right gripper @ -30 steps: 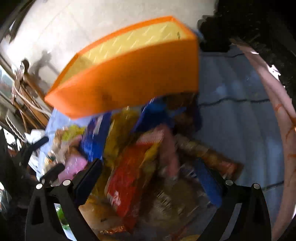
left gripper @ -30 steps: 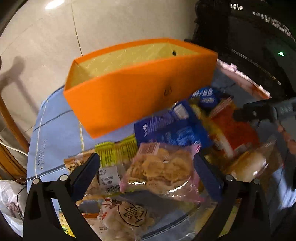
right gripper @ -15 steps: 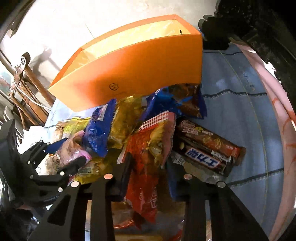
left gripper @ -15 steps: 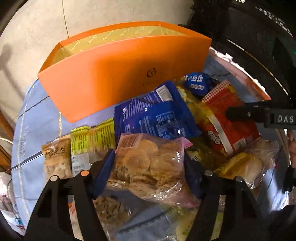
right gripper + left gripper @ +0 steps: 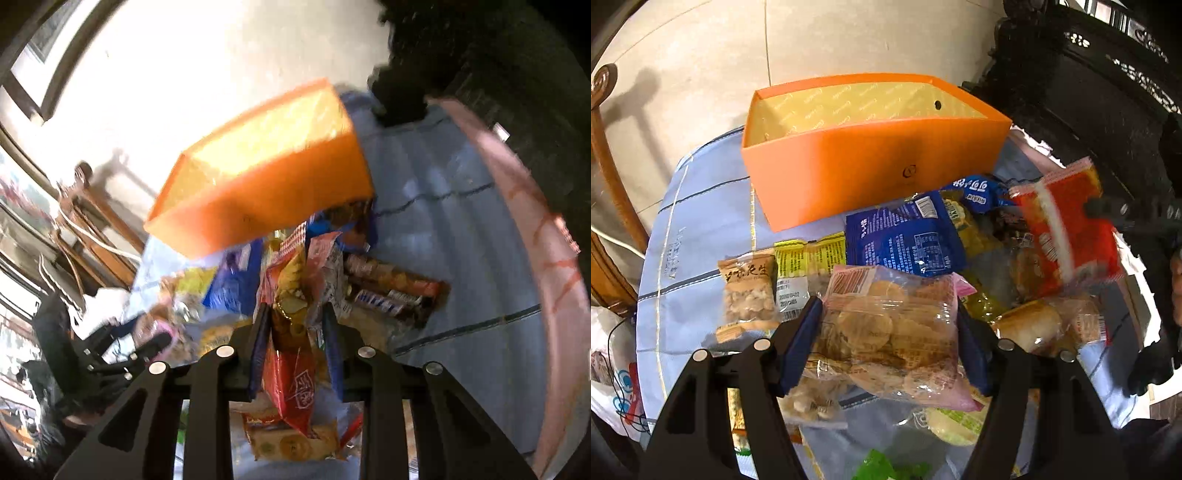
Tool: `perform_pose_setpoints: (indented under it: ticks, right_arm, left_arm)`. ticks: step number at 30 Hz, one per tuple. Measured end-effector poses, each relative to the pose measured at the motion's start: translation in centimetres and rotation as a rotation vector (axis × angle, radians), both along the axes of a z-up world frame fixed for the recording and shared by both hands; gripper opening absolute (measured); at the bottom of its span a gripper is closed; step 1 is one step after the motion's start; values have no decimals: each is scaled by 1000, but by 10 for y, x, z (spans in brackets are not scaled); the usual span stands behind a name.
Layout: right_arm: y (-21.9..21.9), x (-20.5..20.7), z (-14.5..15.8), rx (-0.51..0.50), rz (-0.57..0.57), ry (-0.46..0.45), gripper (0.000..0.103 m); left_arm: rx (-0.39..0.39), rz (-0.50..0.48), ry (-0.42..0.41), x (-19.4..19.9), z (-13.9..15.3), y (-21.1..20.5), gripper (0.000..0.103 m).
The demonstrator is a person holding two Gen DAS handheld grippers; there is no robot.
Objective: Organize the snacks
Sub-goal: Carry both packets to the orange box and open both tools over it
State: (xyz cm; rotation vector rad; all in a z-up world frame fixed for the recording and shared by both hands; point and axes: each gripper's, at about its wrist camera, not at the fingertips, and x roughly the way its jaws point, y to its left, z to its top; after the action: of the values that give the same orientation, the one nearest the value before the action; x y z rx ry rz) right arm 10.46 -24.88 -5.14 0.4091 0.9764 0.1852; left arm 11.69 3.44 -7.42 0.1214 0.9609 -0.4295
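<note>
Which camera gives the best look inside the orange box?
The left wrist view: the orange box is sharp there and its yellow inside looks empty. In the right wrist view the box is blurred and seen from one end.

Beyond the fingertips lies a pale tiled floor (image 5: 849, 40), glossy, with thin grout lines. Ahead and to the right of the fingers stands dark carved wooden furniture (image 5: 1108, 74). To the left of the fingers a brown wooden chair frame (image 5: 609, 177) curves up, ending in a scroll. The round table under the fingers wears a light blue cloth (image 5: 701, 221) with dark stripes.
</note>
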Motion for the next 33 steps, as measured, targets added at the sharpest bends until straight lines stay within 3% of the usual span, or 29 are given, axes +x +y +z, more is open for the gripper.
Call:
perform_pose_setpoints:
  ticks: [6,10,11,13,16,19,20,22,26,28,29,33]
  right_arm:
    - [-28,-1,49,29,-59,-138,23]
    - [-31,7,49,-17,-79,-138,21]
    - [-24,6,47,-70,-67,-146,21]
    - [-10,4,36,-136,-33,-126,20]
    - [9,2,-2,-121,29,-30,19]
    - [15,-6,-33,-59,33,44,32]
    - [15,-9,-39,-54,29,52,42]
    - [19,-14,-46,-94,40,60,44]
    - [23,-20,-51,-69,51,74,47]
    - [25,-18,-51,-86,47,73,42]
    - [24,-18,-52,-87,48,73,25]
    - [26,-13,-41,-66,55,56,20]
  left_arm:
    - [-70,19,-42,1,26,6,67]
    - [-65,27,-73,6,37,1,67]
    - [-75,24,-73,6,38,0,67]
    - [-86,22,-56,4,34,-1,67]
    - [-67,35,-10,2,19,-2,67]
    - [-69,50,26,-2,9,3,67]
    - [-69,57,32,-3,7,5,67]
    - [-75,76,48,-3,3,11,67]
    - [-85,101,67,-1,0,18,67]
    - [-91,99,65,0,2,16,67]
    - [-93,94,63,-1,3,15,67]
    - [-97,75,41,-4,9,8,67]
